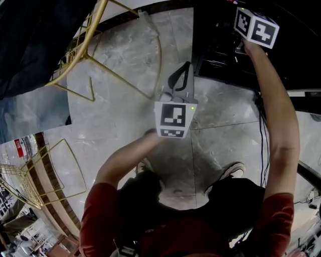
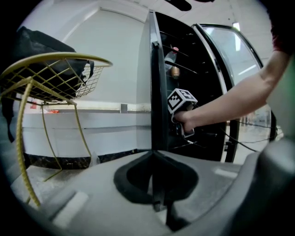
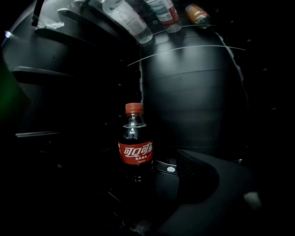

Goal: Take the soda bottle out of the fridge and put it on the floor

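Soda bottle (image 3: 136, 145): upright on a dark shelf inside the fridge (image 2: 156, 92), red cap, dark cola, red label with white Chinese characters reading 可口可乐. Right gripper (image 3: 159, 179) reaches into the fridge with jaws spread. The bottle stands just left of the one visible pad, unclamped; the other jaw is lost in shadow. On the shelf above lie clear bottles (image 3: 124, 18) and an orange can (image 3: 196, 14). Left gripper (image 2: 154, 184) is outside over the marble floor (image 1: 125, 65), jaws pressed together and empty. A gold wire chair (image 2: 50, 78) stands nearby.
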Tool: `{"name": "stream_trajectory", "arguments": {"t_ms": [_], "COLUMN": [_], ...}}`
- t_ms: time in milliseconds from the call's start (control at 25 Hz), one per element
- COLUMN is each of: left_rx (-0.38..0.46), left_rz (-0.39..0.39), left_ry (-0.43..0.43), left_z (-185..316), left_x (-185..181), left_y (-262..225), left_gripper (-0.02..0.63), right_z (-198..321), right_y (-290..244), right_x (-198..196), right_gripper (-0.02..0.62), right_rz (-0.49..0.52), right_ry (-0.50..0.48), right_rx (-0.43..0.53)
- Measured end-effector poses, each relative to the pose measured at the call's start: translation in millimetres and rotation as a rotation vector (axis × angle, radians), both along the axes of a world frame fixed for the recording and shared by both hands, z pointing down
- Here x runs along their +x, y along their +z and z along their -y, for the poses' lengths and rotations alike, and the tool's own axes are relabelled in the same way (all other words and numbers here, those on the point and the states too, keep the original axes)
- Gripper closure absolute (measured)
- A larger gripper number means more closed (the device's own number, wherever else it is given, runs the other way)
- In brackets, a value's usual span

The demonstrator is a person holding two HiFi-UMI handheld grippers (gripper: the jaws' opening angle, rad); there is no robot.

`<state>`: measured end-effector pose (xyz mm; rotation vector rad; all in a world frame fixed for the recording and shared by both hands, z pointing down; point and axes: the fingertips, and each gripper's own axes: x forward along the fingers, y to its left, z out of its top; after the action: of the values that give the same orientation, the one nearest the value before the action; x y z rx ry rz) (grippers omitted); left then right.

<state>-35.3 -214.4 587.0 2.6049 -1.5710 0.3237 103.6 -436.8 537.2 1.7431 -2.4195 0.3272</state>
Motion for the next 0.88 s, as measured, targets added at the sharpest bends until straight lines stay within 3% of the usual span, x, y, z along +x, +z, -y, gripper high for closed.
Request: {"name": "stream_trajectory", "arguments": {"t_ms": [440, 720, 880], "left_rx": [-0.022, -0.031, -0.035], "left_rz": [0.008, 0.01, 0.011], "left_ry": [0.017, 0.037, 0.044], "left_z": [-5, -10, -10], "left_x": [-3, 3, 6], "left_y": [13, 16, 18], "left_gripper": [0.606, 0.606, 0.606], "right_z": [21, 32, 33], "right_y": [7, 6, 6], "right_x": [-19, -18, -24], "right_gripper": [0.189, 0.191, 0.241], "right_rz": [-0.107, -0.061, -0.04], "right_ry": [-0.076, -0.115, -0.167], "right_rx": [-0.029, -0.018, -0.023]}}
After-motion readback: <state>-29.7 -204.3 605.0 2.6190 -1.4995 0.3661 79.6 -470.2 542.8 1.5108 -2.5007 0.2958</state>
